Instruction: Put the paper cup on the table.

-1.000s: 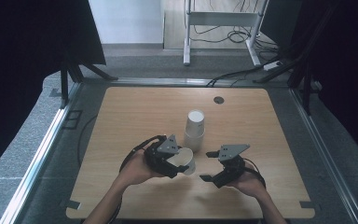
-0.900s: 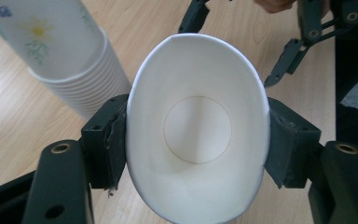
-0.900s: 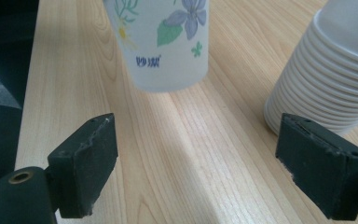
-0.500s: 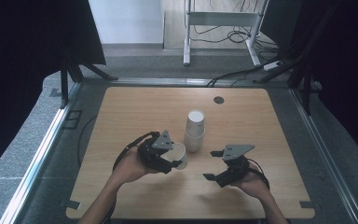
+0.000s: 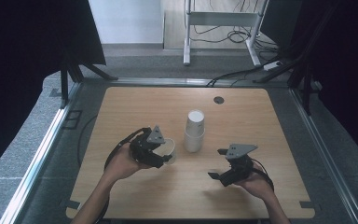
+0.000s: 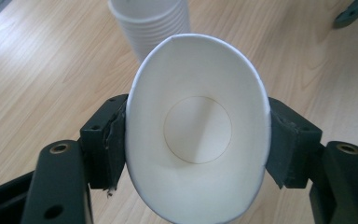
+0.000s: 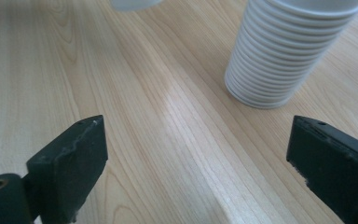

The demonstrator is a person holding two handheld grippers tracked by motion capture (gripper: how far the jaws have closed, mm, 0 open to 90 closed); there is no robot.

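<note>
So a single white paper cup [image 6: 196, 130] was clamped in the left gripper [image 5: 161, 156], squeezed hard enough that its rim was bent into an oval, mouth turned toward that gripper's camera. It was held just above the wooden table [image 5: 135, 107], left of the stack of paper cups [image 5: 195, 131] and a bit nearer the person, apart from it. The stack itself was stood upside down near the middle of the table, and in the right gripper view its ribbed rims [image 7: 279, 60] could be counted.

The right gripper [image 5: 223, 163] was seen wide open with nothing in it; its jaws had just been opened further, and only bare wood was framed between them.

Best guess at the step: one cup had been pulled off the stack and was being carried away to be set down, with the right side freed up. For the next move, a level spot would be needed, the cup would have to be turned to whichever way it's meant to stand, and the squeeze eased gently so the crushed rim could spring back without the cup being flicked over.
</note>
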